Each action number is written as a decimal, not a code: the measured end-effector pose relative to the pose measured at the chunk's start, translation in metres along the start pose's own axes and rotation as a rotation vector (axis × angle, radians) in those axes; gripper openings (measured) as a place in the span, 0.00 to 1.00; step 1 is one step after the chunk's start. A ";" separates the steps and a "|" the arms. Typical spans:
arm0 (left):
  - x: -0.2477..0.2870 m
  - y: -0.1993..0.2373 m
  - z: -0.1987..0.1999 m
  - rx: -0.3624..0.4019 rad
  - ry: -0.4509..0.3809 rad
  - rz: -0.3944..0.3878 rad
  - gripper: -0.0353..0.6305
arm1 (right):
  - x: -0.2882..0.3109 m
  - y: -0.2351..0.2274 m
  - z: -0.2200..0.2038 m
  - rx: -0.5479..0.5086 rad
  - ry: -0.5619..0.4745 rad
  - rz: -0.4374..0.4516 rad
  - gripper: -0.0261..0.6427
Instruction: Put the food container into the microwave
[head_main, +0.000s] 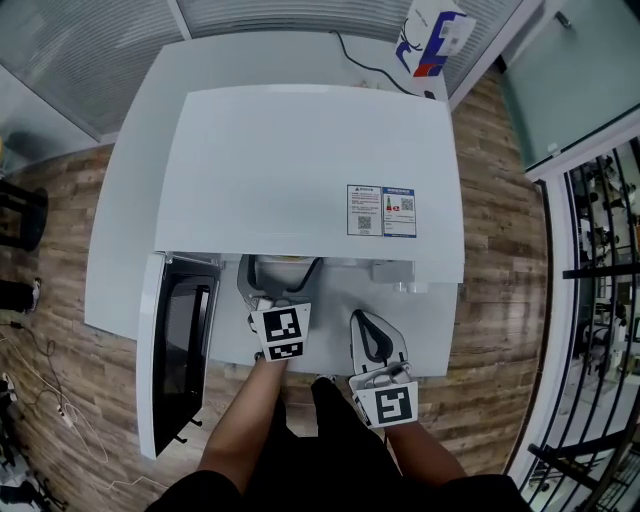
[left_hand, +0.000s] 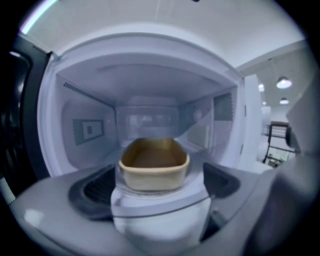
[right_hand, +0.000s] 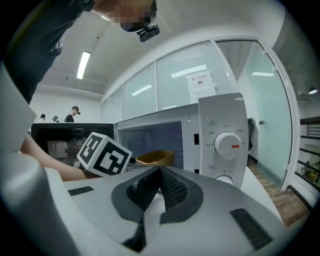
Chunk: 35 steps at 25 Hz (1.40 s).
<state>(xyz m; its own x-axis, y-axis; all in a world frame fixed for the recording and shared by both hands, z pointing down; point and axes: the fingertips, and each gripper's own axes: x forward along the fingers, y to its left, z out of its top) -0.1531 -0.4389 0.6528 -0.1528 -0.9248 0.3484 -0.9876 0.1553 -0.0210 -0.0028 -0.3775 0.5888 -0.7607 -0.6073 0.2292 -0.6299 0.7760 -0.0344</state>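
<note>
Gripping food container (left_hand: 152, 167) at microwave (head_main: 310, 170) mouth w/ left gripper (head_main: 283, 285); right gripper (right_hand: 160, 172) clenched, empty.

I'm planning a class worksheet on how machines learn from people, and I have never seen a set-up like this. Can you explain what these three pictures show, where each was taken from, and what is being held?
There is no robot here: a person holds a two-jaw tool in each hand. One picture comes from a camera on the person's head, looking steeply down. The other two come from cameras riding on each tool, looking along its jaws. A white microwave stands on a white table, with its door swung open to the left. The left tool grips a beige food container at the microwave's opening. The right tool holds nothing. Its jaws are closed, and it sits in front of the microwave on the side with the control dial.
</note>
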 end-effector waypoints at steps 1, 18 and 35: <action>-0.007 -0.004 0.001 0.011 -0.004 -0.010 0.86 | 0.000 0.000 0.003 -0.011 -0.007 -0.004 0.04; -0.130 -0.007 0.036 0.073 -0.100 0.011 0.16 | -0.025 0.007 0.060 -0.063 -0.130 -0.075 0.04; -0.214 0.028 0.099 0.035 -0.204 -0.050 0.06 | -0.059 0.055 0.161 -0.176 -0.316 -0.080 0.04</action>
<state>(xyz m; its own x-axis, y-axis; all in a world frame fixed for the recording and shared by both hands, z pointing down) -0.1515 -0.2713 0.4848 -0.1043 -0.9828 0.1526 -0.9942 0.0989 -0.0423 -0.0177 -0.3263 0.4166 -0.7386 -0.6684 -0.0877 -0.6733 0.7249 0.1455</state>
